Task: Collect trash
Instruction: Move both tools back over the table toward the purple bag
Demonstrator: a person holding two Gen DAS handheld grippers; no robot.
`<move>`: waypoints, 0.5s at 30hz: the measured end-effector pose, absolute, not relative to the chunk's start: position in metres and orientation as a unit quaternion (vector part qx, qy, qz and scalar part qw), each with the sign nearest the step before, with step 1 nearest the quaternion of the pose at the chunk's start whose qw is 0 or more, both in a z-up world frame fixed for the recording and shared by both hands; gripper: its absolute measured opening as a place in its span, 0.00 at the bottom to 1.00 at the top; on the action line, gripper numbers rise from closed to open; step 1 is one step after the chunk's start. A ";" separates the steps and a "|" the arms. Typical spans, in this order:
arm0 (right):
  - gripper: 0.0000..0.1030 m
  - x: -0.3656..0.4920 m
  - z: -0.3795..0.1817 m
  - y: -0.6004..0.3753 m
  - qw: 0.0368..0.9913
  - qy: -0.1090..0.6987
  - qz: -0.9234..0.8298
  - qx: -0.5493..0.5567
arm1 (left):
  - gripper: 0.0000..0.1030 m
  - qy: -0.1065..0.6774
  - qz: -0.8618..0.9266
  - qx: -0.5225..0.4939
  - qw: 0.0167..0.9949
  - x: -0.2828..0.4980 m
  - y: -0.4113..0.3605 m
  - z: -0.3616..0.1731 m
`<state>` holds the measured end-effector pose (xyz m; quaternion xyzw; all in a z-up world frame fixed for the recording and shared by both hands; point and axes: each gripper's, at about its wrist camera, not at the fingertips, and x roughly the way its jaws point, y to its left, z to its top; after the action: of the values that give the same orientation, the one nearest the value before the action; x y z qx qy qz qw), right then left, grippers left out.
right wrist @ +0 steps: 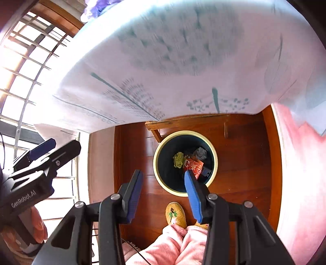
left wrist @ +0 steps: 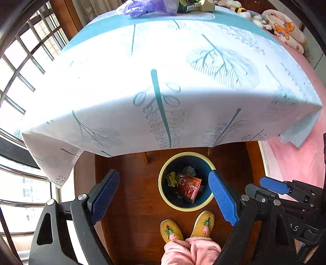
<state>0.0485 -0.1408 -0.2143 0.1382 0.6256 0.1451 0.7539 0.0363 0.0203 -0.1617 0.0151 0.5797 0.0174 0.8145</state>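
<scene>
L gripper (left wrist: 163,192) & R gripper (right wrist: 163,191): jaws spread wide on both, nothing between them, touching nothing, both up over the floor near the bin (left wrist: 163,195). Bin w/ cream rim stands on wood floor (left wrist: 132,203) just in front of the desk (left wrist: 163,81); inside: red snack wrapper (left wrist: 190,186), green crumpled scrap (left wrist: 172,179), grey scrap (left wrist: 189,170). More trash, incl. purple plastic bag (left wrist: 142,7), lies at desk's far edge.
</scene>
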 end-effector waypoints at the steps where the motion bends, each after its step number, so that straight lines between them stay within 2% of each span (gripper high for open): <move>1: 0.42 0.049 -0.205 -0.142 0.754 0.625 0.146 0.137 | 0.85 0.576 0.018 0.014 0.817 0.036 0.022 -0.151; 6: 0.42 0.054 -0.157 -0.147 0.763 0.612 0.160 0.132 | 0.85 0.563 0.018 0.011 0.826 0.035 0.022 -0.100; 9: 0.49 0.057 -0.129 -0.149 0.772 0.599 0.172 0.123 | 0.85 0.555 0.024 0.011 0.832 0.034 0.021 -0.073; 15: 0.51 0.065 -0.077 -0.154 0.793 0.563 0.201 0.116 | 0.85 0.536 0.040 -0.005 0.843 0.037 0.030 -0.030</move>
<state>0.0646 -0.1540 -0.0769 0.1160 0.5631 0.2005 0.7932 0.0367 0.0302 -0.0304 -0.0048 0.5360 0.0397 0.8432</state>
